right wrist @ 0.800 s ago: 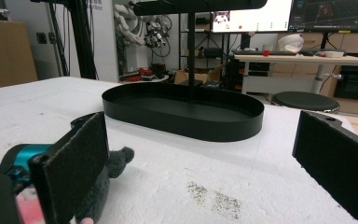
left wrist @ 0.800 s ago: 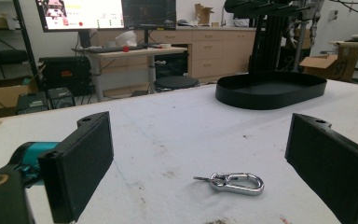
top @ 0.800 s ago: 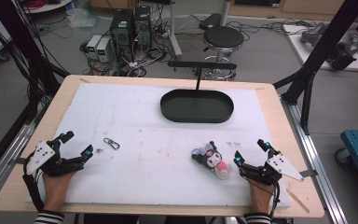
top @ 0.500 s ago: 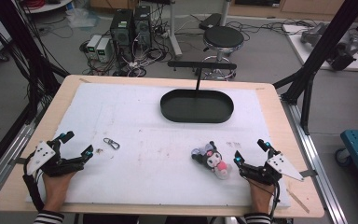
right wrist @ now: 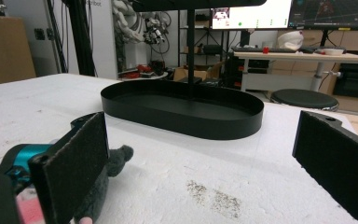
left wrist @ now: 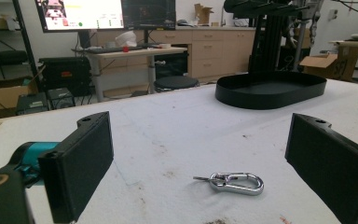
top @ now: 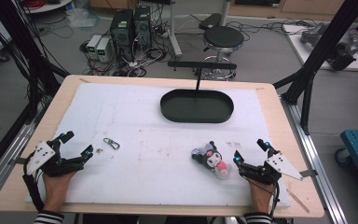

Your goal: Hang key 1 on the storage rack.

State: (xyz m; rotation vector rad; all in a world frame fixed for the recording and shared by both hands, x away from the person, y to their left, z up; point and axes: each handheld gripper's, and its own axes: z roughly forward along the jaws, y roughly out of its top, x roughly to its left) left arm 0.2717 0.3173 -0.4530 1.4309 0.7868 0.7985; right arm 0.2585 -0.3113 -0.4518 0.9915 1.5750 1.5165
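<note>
Fingers of both grippers stand wide and empty on the white surface (top: 158, 116). A small metal carabiner clip (left wrist: 235, 182), just ahead of the left gripper (top: 77, 143), looks light, stiff and slippery; pinch its flat sides. Right gripper's (top: 249, 151) near finger hides most of the plush doll (top: 212, 161).

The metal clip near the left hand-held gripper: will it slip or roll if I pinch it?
The metal clip looks shiny and smooth, so it may slip between pads. It lies flat on the white mat, so rolling seems unlikely. It is probably stiff and sits low, leaving little to grab.
</note>
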